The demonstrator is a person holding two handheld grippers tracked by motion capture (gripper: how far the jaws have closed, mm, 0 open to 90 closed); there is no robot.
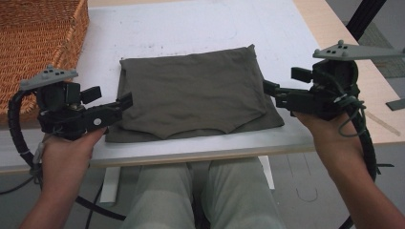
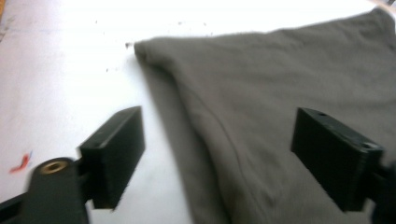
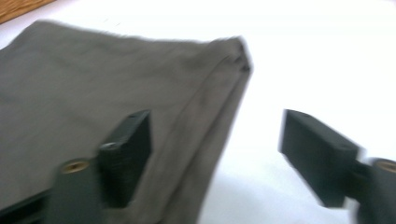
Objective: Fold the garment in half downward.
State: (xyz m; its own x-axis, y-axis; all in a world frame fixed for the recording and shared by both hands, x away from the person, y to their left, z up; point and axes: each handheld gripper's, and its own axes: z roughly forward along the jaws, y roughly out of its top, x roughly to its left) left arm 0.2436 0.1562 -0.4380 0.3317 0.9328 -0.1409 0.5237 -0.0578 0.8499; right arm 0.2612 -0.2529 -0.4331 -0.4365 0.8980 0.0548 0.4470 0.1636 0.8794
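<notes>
A folded olive-grey garment [image 1: 191, 95] lies flat in the middle of the white table [image 1: 200, 24]. My left gripper [image 1: 110, 98] stands open at the garment's left edge, over its near left corner. In the left gripper view the cloth [image 2: 280, 93] lies under and between the wide-apart jaws of the left gripper [image 2: 217, 156], which press on nothing. My right gripper [image 1: 282, 86] is open at the garment's right edge. In the right gripper view the folded edge [image 3: 210, 102] runs between the spread jaws of the right gripper [image 3: 217, 156], unheld.
A wicker basket [image 1: 38, 43] stands at the back left of the table. The table's front edge [image 1: 191, 155] runs just before the garment, with the person's knees [image 1: 200, 195] below it. A wooden surface [image 1: 382, 109] borders the right side.
</notes>
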